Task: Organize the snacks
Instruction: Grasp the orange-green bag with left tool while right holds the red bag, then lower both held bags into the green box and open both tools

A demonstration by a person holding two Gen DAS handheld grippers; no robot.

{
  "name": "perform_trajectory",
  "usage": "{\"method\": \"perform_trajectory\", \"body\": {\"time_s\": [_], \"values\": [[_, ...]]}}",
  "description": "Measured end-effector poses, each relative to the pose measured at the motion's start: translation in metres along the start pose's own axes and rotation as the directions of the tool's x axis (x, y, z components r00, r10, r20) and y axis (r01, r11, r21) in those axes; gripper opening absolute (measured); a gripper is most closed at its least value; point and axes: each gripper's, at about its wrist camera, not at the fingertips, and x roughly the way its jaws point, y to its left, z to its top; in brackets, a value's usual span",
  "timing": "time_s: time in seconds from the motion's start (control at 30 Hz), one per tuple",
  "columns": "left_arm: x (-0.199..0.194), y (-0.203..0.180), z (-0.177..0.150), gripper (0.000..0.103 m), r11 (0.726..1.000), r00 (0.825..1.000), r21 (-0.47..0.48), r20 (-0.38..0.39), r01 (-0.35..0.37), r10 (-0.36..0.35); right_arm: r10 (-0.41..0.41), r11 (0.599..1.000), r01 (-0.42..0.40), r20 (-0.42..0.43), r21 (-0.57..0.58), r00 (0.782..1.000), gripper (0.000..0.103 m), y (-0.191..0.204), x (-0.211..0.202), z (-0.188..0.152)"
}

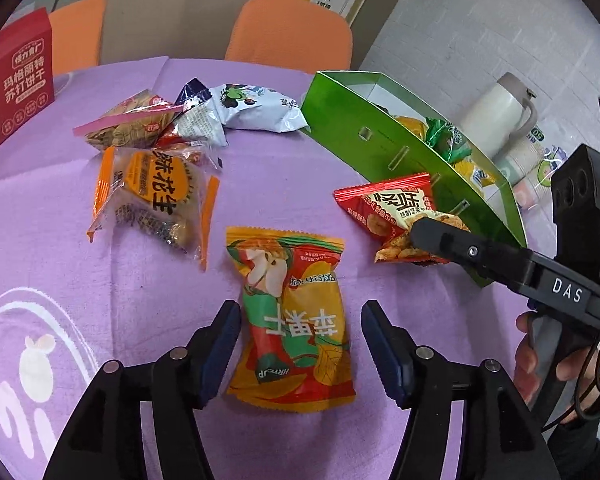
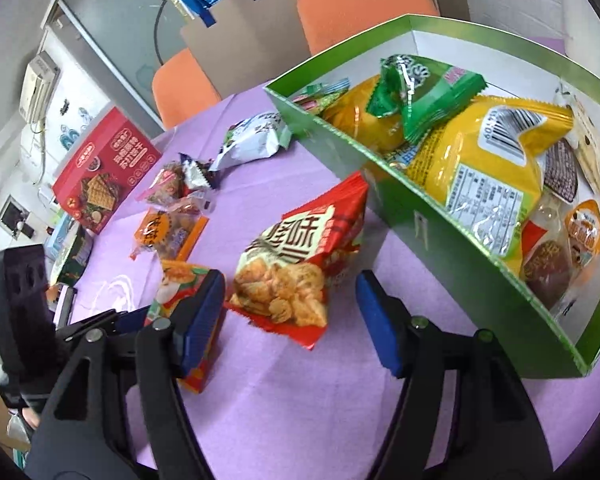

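Note:
My left gripper (image 1: pixel 300 332) is open, its fingers on either side of a yellow-red apple-chip packet (image 1: pixel 294 320) lying on the purple cloth. My right gripper (image 2: pixel 290 308) is open around a red cracker packet (image 2: pixel 300 256), which also shows in the left wrist view (image 1: pixel 388 216). That packet lies beside a green box (image 2: pixel 420 216) holding several yellow and green snack bags. The green box shows in the left wrist view (image 1: pixel 384 140) too. A peanut-crisp packet (image 1: pixel 156 196) and other loose packets (image 1: pixel 204 116) lie further back.
A red biscuit carton (image 1: pixel 16 92) stands at the far left. A white thermos (image 1: pixel 500 108) and paper cups (image 1: pixel 528 164) stand behind the green box. Orange chairs (image 1: pixel 288 28) and a cardboard bag (image 1: pixel 176 8) are past the table's far edge.

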Motion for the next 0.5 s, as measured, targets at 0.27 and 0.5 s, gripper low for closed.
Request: {"method": "perform_trajectory", "body": {"time_s": [0.27,0.5], "values": [[0.0,-0.011,0.006,0.043,0.998,0.999,0.028,0.024,-0.048,0.047,0.068,0.998,-0.067,0.023,-0.021,0.997,0.035,-0.002,0.002,-0.003],[-0.045,-0.026,0.038,0.015,0.999,0.991,0.015,0.12,0.05,-0.052,0.072,0.99,-0.052,0.159,-0.128,0.985,0.032,0.018,-0.05,0.005]]}}
